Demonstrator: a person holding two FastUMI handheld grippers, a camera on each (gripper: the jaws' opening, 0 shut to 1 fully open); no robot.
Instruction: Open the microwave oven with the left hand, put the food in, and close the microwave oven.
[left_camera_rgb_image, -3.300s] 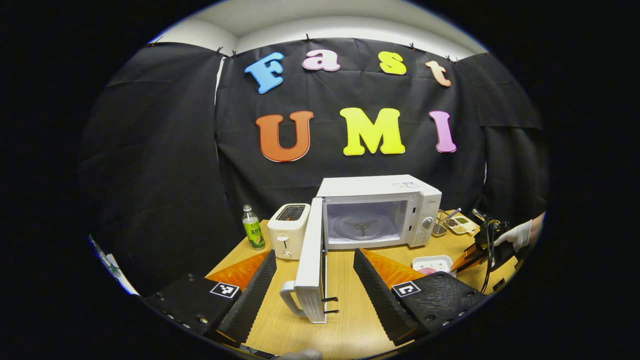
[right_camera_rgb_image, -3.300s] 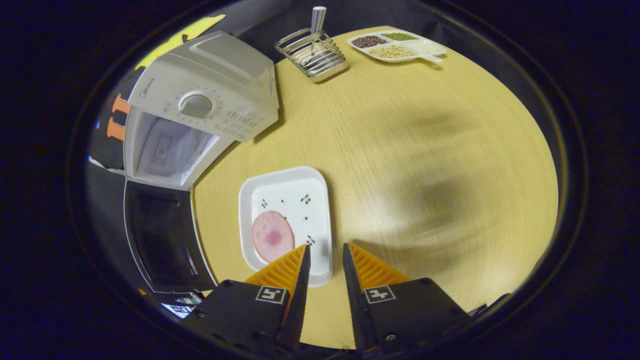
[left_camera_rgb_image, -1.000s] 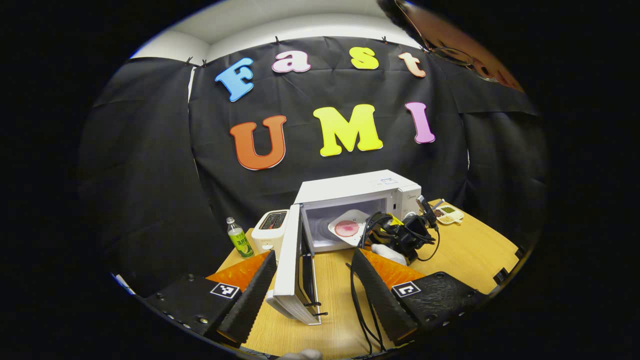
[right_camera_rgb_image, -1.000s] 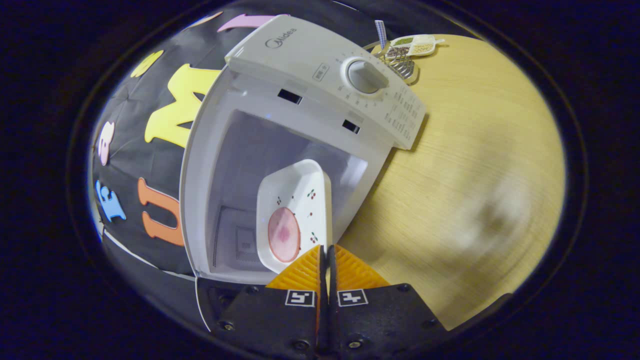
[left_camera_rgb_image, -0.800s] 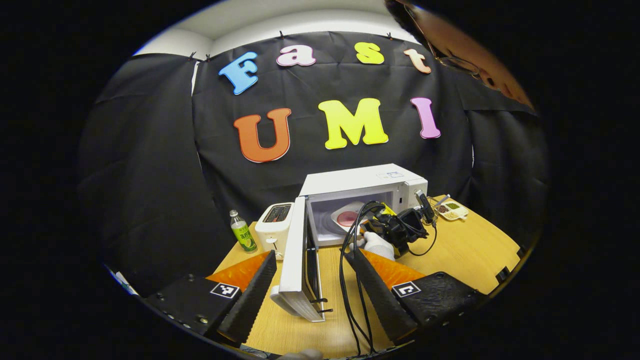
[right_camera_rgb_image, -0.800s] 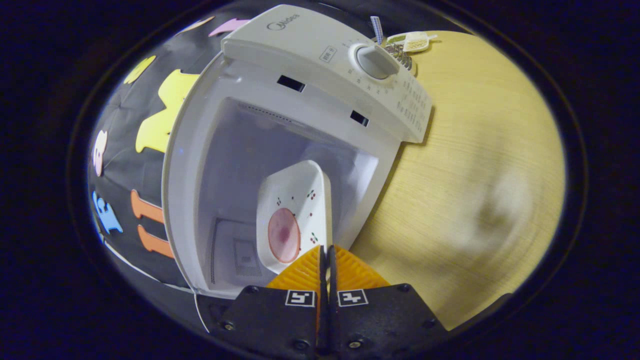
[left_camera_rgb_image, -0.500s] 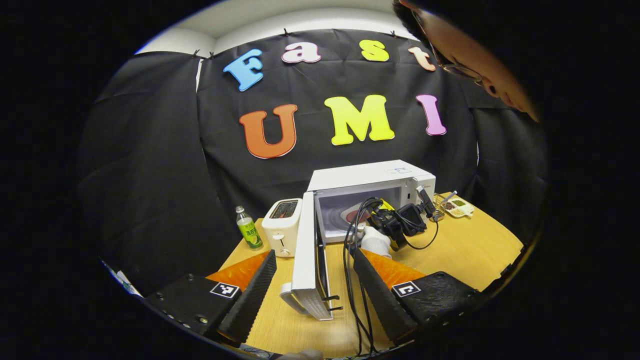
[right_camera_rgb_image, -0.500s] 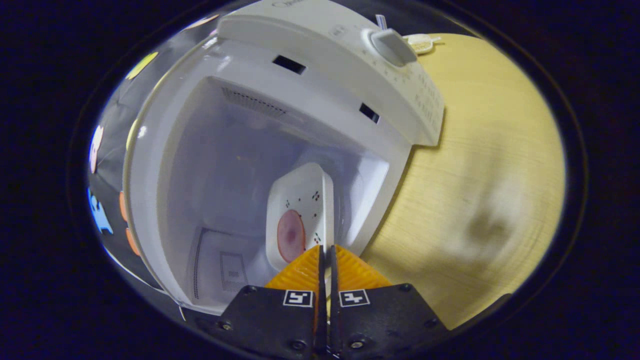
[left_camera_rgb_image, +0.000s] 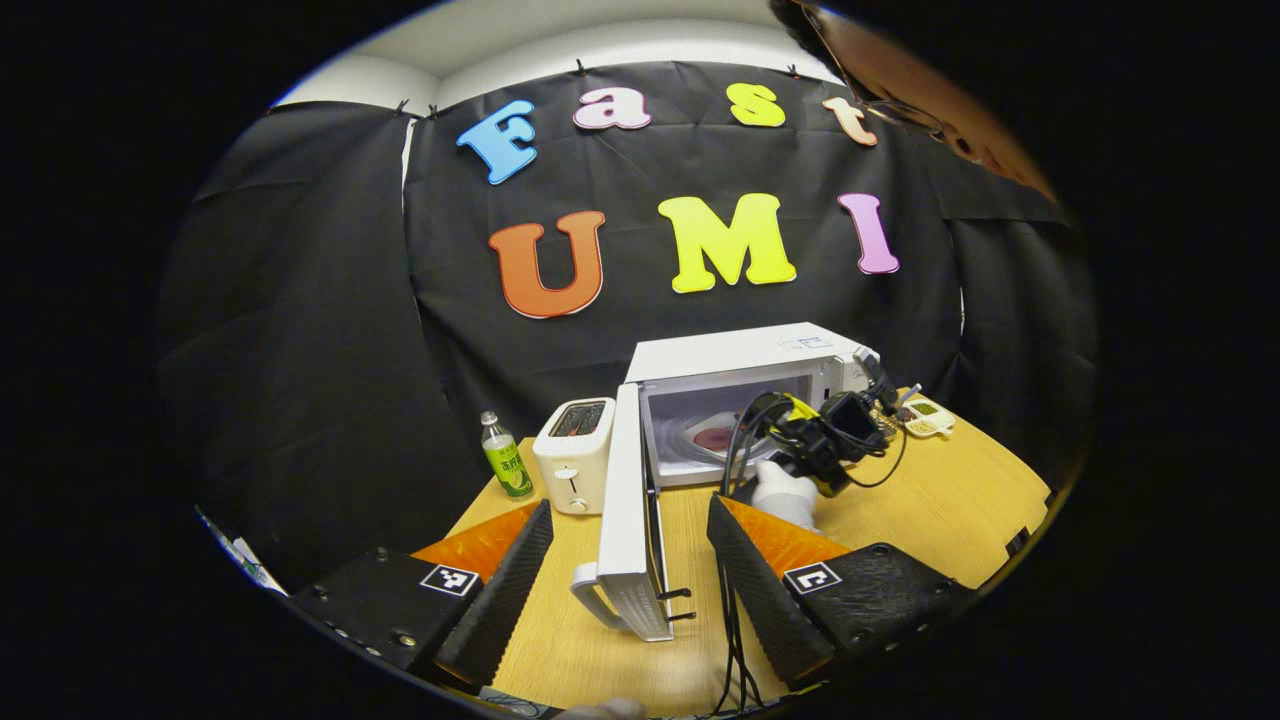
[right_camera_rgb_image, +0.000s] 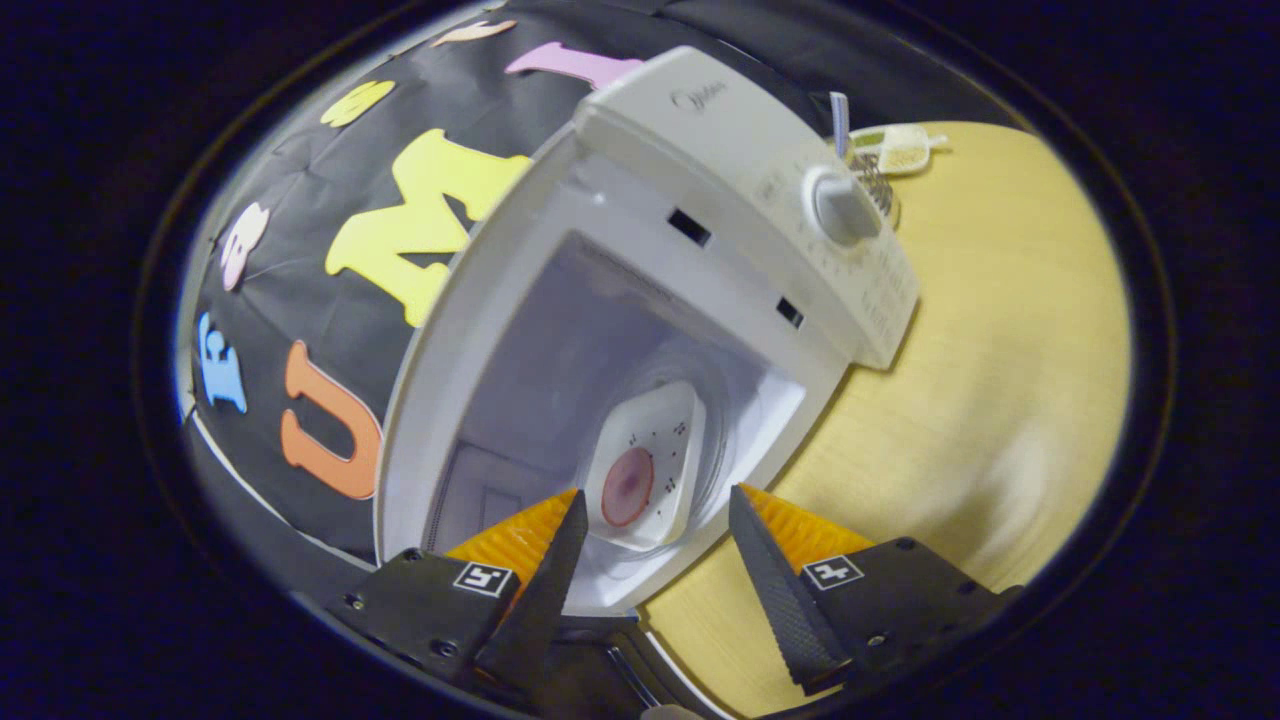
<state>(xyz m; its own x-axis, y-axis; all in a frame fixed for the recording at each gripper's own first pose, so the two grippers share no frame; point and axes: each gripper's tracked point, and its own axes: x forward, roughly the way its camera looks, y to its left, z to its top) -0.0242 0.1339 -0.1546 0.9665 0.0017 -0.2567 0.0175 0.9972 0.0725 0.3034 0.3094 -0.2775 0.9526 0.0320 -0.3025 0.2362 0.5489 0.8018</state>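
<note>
The white microwave (left_camera_rgb_image: 745, 360) stands open at the back of the wooden table, its door (left_camera_rgb_image: 628, 530) swung out towards me. My left gripper (left_camera_rgb_image: 628, 502) is open; the door's edge stands between its fingers with neither touching it. In the right gripper view a white plate (right_camera_rgb_image: 672, 430) with a pink ham slice (right_camera_rgb_image: 628, 487) lies on the glass turntable inside the microwave (right_camera_rgb_image: 730, 160). My right gripper (right_camera_rgb_image: 657, 490) is open just outside the cavity, apart from the plate. In the left gripper view, the right gripper (left_camera_rgb_image: 835, 435) hangs at the oven mouth, held by a gloved hand (left_camera_rgb_image: 785, 495).
A white toaster (left_camera_rgb_image: 572, 455) and a green bottle (left_camera_rgb_image: 505, 468) stand left of the door. A wire rack (right_camera_rgb_image: 878, 178) and a divided dish of beans (left_camera_rgb_image: 925, 415) sit right of the oven. Cables (left_camera_rgb_image: 730, 620) trail across the table. A person leans in at the upper right.
My right gripper has opened, let go of the plate on the turntable and drawn back out of the cavity. The left gripper has hardly moved.
</note>
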